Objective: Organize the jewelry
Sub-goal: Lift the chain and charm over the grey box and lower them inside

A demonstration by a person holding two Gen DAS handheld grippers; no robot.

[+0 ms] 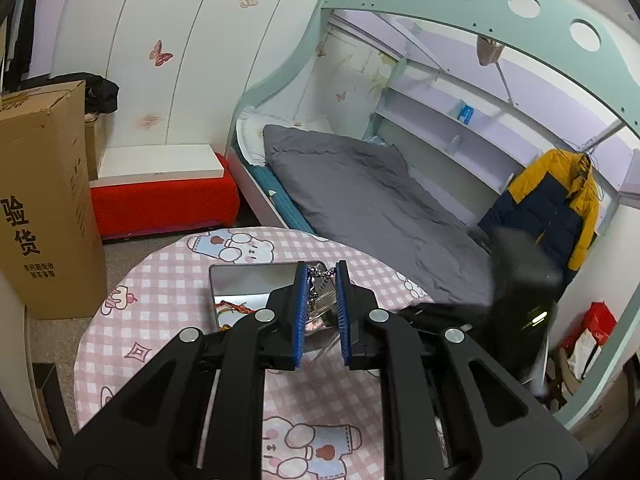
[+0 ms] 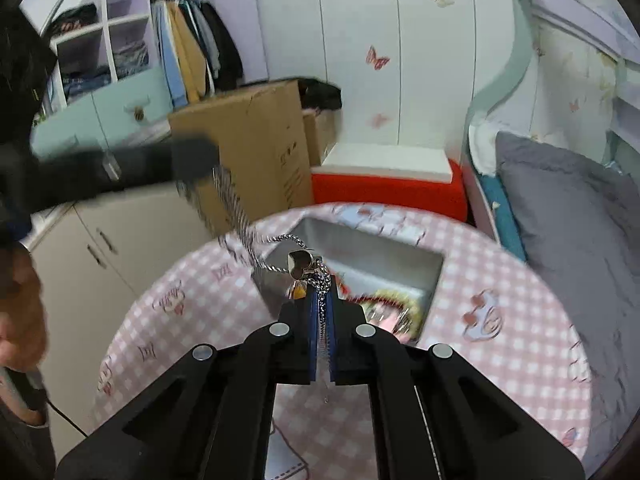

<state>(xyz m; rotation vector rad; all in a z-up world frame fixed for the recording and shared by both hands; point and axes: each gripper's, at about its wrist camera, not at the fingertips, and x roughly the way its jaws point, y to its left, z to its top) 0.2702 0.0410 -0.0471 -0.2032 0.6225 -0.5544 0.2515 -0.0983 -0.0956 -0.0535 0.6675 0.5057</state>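
A silver necklace chain (image 2: pixel 236 208) stretches between both grippers above the open metal tin (image 2: pixel 360 248). In the right wrist view my right gripper (image 2: pixel 321 296) is shut on the chain, and the heart pendant (image 2: pixel 300 264) sits just past its tips. The chain rises up-left to the blurred left gripper (image 2: pixel 192 160). In the left wrist view the left gripper (image 1: pixel 322 268) is shut on a bunch of chain (image 1: pixel 316 276), with something clear also between the pads. The right gripper (image 1: pixel 520 276) is a dark blur on the right. Red and yellow bracelets (image 2: pixel 384 304) lie in the tin (image 1: pixel 248 268).
The tin stands on a round table with a pink checked cloth (image 1: pixel 160 300). Beyond it are a tall cardboard box (image 1: pixel 44 200), a red bench (image 1: pixel 160 204) and a bed with a grey duvet (image 1: pixel 360 200). A person's hand (image 2: pixel 20 320) shows at the left edge.
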